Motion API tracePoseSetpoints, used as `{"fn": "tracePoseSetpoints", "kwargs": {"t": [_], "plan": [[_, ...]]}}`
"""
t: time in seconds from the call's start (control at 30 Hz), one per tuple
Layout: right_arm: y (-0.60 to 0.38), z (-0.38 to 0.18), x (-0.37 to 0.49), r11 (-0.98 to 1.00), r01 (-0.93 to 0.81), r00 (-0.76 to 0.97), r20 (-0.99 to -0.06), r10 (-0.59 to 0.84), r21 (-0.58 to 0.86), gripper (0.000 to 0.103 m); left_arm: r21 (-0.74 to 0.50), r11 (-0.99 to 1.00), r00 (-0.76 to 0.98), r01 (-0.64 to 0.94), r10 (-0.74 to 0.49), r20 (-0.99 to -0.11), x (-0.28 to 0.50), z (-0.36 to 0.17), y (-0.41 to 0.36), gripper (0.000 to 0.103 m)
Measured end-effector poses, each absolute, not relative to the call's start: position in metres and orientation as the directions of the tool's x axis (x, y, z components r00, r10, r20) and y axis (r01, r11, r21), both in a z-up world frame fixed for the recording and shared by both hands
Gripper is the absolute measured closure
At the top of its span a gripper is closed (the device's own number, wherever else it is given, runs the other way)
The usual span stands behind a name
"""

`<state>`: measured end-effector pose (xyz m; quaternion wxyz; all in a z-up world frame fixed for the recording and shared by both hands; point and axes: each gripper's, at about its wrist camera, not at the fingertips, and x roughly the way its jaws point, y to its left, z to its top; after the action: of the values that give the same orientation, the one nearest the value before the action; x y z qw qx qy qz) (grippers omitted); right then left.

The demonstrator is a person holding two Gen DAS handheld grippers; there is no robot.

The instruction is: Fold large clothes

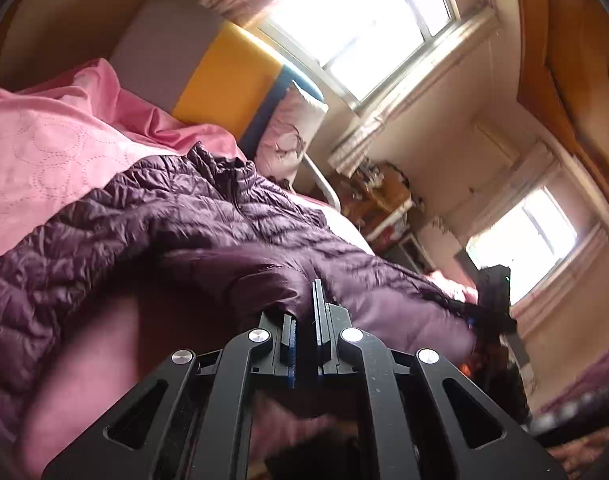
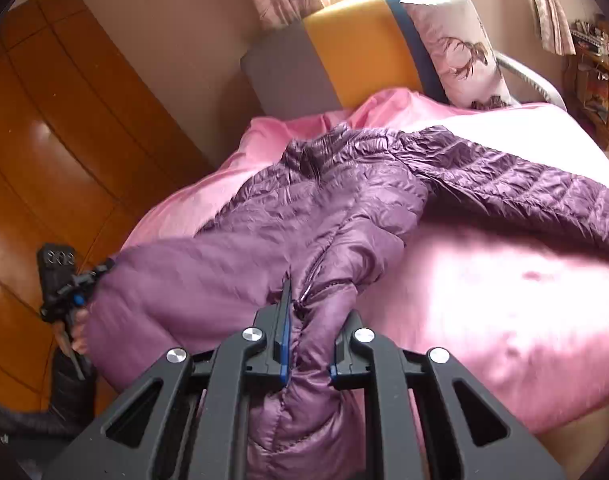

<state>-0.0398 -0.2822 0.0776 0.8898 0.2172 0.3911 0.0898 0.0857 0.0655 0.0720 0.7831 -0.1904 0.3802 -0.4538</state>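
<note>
Daylight is pouring through a large window (image 1: 364, 28) ahead of the left tool, with a smaller window (image 1: 532, 240) glowing to its right. A grey, yellow and blue headboard (image 2: 344, 52) is standing ahead of the right tool; wooden wardrobe doors (image 2: 56, 120) are gleaming on its left.

purple quilted jacket (image 2: 344, 200), pink bedspread (image 2: 504, 300)

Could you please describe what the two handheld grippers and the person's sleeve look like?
Both grippers, left and right, are matte black, with slotted linkage arms, round silver pivot bolts and blue-edged finger pads. Seen from the right wrist, the left one carries a black block with raised markings, too blurred to read, and blue fittings. The sleeve is dark and quilted.
</note>
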Motion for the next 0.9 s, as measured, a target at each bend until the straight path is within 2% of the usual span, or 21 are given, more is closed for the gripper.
{"fn": "tracePoseSetpoints", "kwargs": {"t": [0.07,0.13,0.17,0.2,0.23,0.3,0.33,0.43,0.47,0.57,0.6,0.63,0.67,0.77,0.83,0.9], "plan": [[-0.278,0.058,-0.050,0.904,0.036,0.616,-0.721,0.316,0.426,0.090,-0.618,0.560,0.247,0.552,-0.817,-0.521,0.065,0.055,0.065,0.098],[-0.275,0.021,-0.055,0.900,0.078,0.539,-0.777,0.324,0.429,0.080,-0.555,0.646,0.204,0.525,-0.728,-0.654,0.047,0.021,0.059,0.098],[-0.276,0.009,-0.057,0.879,0.087,0.524,-0.772,0.359,0.468,0.065,-0.528,0.696,0.195,0.487,-0.676,-0.711,0.040,-0.002,0.060,0.096],[-0.283,-0.005,-0.061,0.842,0.113,0.522,-0.753,0.401,0.527,0.034,-0.536,0.722,0.188,0.437,-0.656,-0.731,0.037,-0.022,0.066,0.091],[-0.292,-0.013,-0.067,0.819,0.140,0.530,-0.741,0.412,0.556,0.023,-0.558,0.728,0.174,0.399,-0.657,-0.733,0.036,-0.036,0.074,0.085],[-0.309,-0.030,-0.071,0.794,0.209,0.556,-0.738,0.384,0.570,0.020,-0.612,0.738,0.205,0.283,-0.670,-0.713,0.033,-0.060,0.093,0.045],[-0.318,-0.037,-0.070,0.787,0.241,0.555,-0.745,0.369,0.569,0.019,-0.634,0.736,0.233,0.236,-0.676,-0.699,0.033,-0.067,0.100,0.039],[-0.334,-0.064,-0.064,0.745,0.290,0.544,-0.744,0.388,0.600,0.021,-0.732,0.658,0.257,0.177,-0.749,-0.611,0.039,-0.077,0.110,0.034],[-0.335,-0.074,-0.063,0.728,0.280,0.535,-0.731,0.423,0.626,0.022,-0.754,0.629,0.276,0.189,-0.771,-0.574,0.042,-0.075,0.109,0.027],[-0.319,-0.098,-0.045,0.726,0.228,0.492,-0.720,0.488,0.648,0.026,-0.783,0.575,0.257,0.237,-0.815,-0.520,0.049,-0.081,0.102,0.025],[-0.315,-0.094,-0.044,0.751,0.218,0.495,-0.734,0.465,0.623,0.033,-0.788,0.564,0.222,0.247,-0.825,-0.520,0.054,-0.084,0.095,0.043],[-0.311,-0.086,-0.037,0.759,0.195,0.489,-0.732,0.474,0.621,0.055,-0.773,0.575,0.198,0.268,-0.818,-0.540,0.059,-0.082,0.087,0.063],[-0.310,-0.077,-0.031,0.752,0.170,0.490,-0.717,0.496,0.637,0.090,-0.743,0.596,0.192,0.305,-0.802,-0.565,0.067,-0.069,0.080,0.088],[-0.302,-0.006,-0.023,0.814,0.036,0.575,-0.678,0.458,0.580,0.095,-0.756,0.547,0.239,0.360,-0.837,-0.492,0.089,-0.012,0.082,0.100],[-0.302,0.057,-0.028,0.841,-0.052,0.665,-0.610,0.431,0.539,0.095,-0.757,0.538,0.266,0.370,-0.843,-0.468,0.093,0.034,0.092,0.101],[-0.307,0.095,-0.032,0.829,-0.086,0.719,-0.542,0.435,0.552,0.095,-0.729,0.571,0.295,0.377,-0.820,-0.490,0.094,0.078,0.103,0.101]]}}
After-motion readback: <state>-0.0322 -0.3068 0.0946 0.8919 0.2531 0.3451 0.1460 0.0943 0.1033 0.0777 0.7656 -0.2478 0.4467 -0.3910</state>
